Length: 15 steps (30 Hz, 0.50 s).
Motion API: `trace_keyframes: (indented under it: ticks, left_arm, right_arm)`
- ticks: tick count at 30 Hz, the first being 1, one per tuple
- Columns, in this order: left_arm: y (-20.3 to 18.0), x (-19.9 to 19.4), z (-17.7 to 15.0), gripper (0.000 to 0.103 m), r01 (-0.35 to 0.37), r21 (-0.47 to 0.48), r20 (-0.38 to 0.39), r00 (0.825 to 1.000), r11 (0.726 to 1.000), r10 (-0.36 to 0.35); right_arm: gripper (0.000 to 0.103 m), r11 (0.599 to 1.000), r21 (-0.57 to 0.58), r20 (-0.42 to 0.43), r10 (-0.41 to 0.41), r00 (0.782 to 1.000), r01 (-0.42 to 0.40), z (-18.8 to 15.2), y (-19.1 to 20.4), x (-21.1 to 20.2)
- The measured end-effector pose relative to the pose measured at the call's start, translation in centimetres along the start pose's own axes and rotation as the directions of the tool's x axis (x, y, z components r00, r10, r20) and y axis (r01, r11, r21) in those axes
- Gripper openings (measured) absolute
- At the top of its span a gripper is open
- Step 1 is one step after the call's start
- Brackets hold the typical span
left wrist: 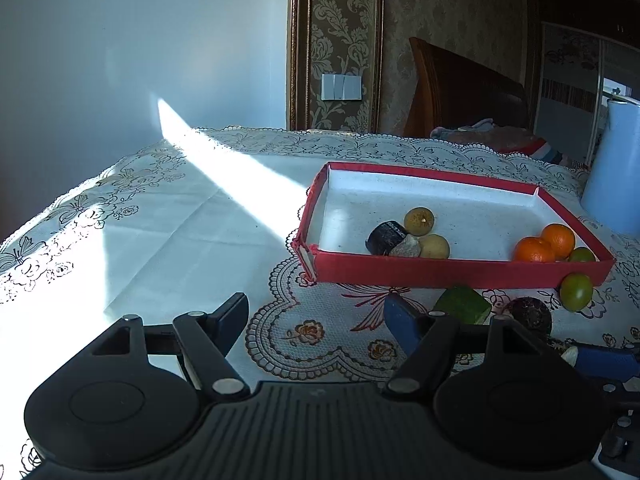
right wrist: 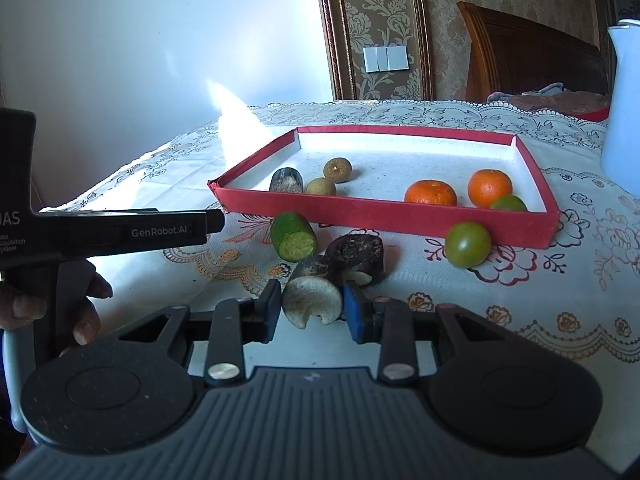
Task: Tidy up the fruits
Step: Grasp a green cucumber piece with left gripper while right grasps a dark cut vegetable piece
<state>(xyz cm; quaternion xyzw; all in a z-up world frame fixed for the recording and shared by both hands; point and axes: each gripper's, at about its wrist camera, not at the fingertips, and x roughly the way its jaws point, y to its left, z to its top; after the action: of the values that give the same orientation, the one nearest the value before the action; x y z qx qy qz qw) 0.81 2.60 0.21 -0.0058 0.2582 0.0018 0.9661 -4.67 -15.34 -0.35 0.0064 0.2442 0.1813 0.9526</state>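
Observation:
A red-walled tray (right wrist: 384, 216) (left wrist: 460, 270) lies on the lace tablecloth. In it are two oranges (right wrist: 431, 193) (left wrist: 534, 250), a green fruit (right wrist: 508, 203), two small brown round fruits (right wrist: 337, 169) (left wrist: 419, 220) and a dark piece (right wrist: 286, 180) (left wrist: 386, 237). In front of the tray lie a green cucumber piece (right wrist: 293, 237) (left wrist: 462, 305), a dark round piece (right wrist: 356, 252) (left wrist: 528, 314) and a green tomato (right wrist: 468, 244) (left wrist: 576, 292). My right gripper (right wrist: 313, 306) is shut on a pale-cut dark-skinned piece (right wrist: 312, 298). My left gripper (left wrist: 316, 316) is open and empty, left of the tray.
A pale blue jug (right wrist: 624, 112) (left wrist: 612, 168) stands at the right behind the tray. A wooden headboard (left wrist: 464, 88) and the wall lie beyond the table. The left gripper's body (right wrist: 120, 232) and the hand on it show at the left in the right wrist view.

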Motion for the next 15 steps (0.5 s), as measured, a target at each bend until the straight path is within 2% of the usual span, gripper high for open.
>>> trace_keyframes:
  ticks: [7,11,15]
  left_arm:
    - [-3.8,0.5,0.2,0.075,0.047,0.143,0.001,0.999,0.989,-0.048]
    - [-4.6,0.5,0.3,0.074,0.046,0.179,0.018,0.999,0.983,-0.050]
    - [-4.4,-0.3,0.3,0.075,0.091,0.194,0.021,0.995,0.977,-0.096]
  right_arm:
    - [0.032,0.999,0.033,0.029,-0.023,0.999,0.022,-0.4,-2.2,-2.2]
    - [0.032,0.999,0.044,0.034,-0.032,0.999,0.030,-0.6,-3.0,-3.1]
    - [0.032,0.998,0.052,0.035,-0.040,0.999,0.038,-0.7,-3.7,-3.5]
